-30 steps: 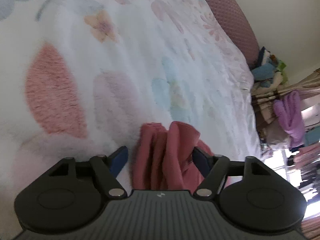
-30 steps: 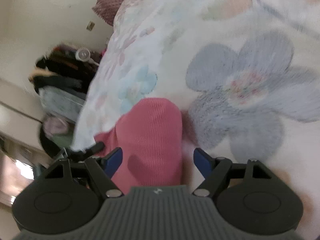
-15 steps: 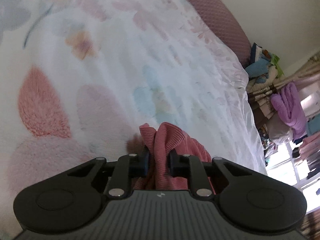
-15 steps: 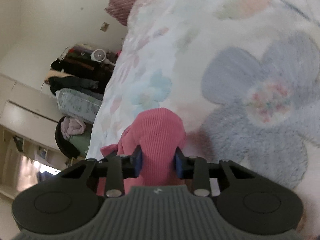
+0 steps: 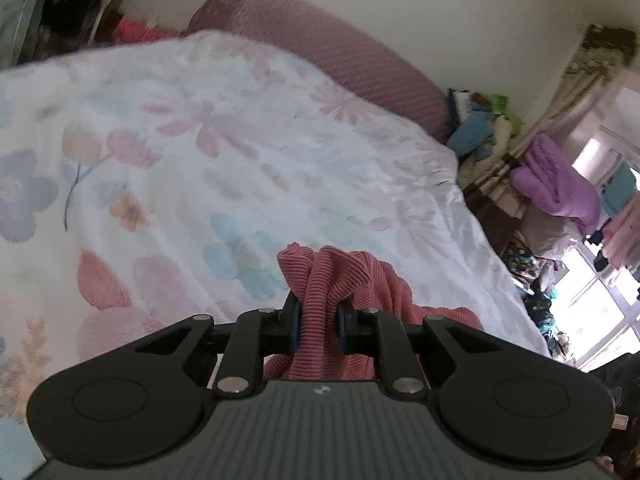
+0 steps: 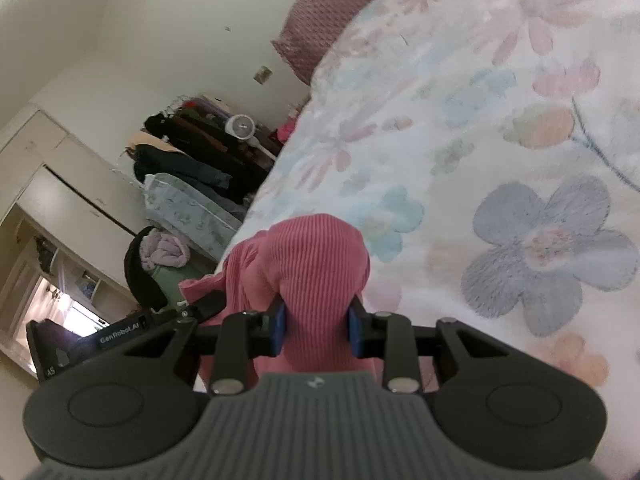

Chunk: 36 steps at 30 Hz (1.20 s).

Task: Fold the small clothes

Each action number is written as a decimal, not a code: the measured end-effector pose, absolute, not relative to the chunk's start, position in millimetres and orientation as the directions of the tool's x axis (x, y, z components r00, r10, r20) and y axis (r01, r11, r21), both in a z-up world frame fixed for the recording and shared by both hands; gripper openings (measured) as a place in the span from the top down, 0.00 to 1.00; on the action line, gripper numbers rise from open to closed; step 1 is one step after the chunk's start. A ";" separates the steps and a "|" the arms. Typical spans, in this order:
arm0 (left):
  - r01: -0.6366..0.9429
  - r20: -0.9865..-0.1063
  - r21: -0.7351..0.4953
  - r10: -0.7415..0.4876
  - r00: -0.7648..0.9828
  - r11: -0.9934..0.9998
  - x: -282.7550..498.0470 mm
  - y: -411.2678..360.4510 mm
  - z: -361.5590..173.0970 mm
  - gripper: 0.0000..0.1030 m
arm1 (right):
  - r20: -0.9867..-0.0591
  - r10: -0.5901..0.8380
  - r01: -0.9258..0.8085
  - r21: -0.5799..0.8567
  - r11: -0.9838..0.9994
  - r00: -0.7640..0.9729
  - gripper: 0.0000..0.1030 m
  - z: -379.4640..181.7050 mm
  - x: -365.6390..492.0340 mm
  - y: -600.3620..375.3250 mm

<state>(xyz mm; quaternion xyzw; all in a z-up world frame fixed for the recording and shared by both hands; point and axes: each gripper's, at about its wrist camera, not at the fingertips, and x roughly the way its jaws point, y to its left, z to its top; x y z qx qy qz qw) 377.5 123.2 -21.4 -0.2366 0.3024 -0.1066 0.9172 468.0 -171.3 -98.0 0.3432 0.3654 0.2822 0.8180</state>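
Ribbed pink knit garment (image 5: 320, 280), bunched and raised above the fluffy white floral blanket (image 5: 200, 168), near its side edge. Clamped at one gathered end by the left gripper (image 5: 318, 326), fingers closed tight on the folds. Pinched at the other, rounded end (image 6: 318, 264) by the right gripper (image 6: 318, 326), likewise closed on cloth. Broad open blanket (image 6: 500, 140) ahead of both tools. Dusty-pink textured bolster (image 5: 340, 56) along the far edge; clothes heap (image 6: 192, 160) beyond the bedside.
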 end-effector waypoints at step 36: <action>0.203 -0.437 -0.659 -0.589 0.680 0.724 247.5 68.0 -43.8 0.82 | -0.416 0.638 -0.161 0.743 0.649 0.648 0.74 -65.0 221.0 -282.6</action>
